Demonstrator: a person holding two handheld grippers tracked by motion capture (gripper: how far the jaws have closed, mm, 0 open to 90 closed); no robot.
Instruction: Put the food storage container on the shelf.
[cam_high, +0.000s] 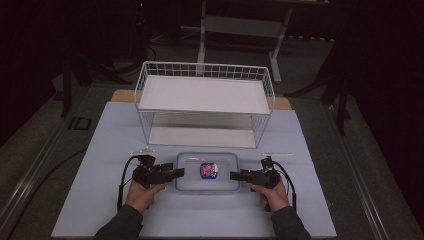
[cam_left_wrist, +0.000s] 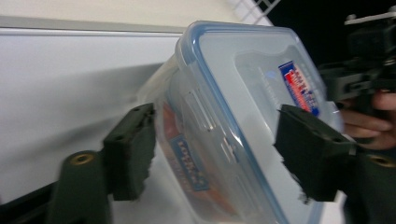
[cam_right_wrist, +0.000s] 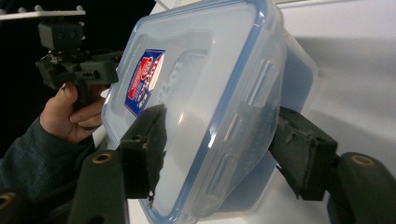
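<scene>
clear plastic box (cam_high: 207, 172) with a blue-rimmed lid and a red-blue sticker (cam_high: 208, 170), text unreadable, sits near the desk's front edge. left gripper (cam_high: 176, 173) and right gripper (cam_high: 235, 175) both straddle its ends, jaws wide, grip unclear.

I am working in what reads as a lab or test room, not a home. My counter (cam_high: 100, 200) is a bare pale board with a staged white wire rack (cam_high: 205, 102) on it. Around it lie dark grey flooring, trailing cables (cam_high: 40, 175), and a metal-framed table (cam_high: 245, 25) in the unlit background.
</scene>
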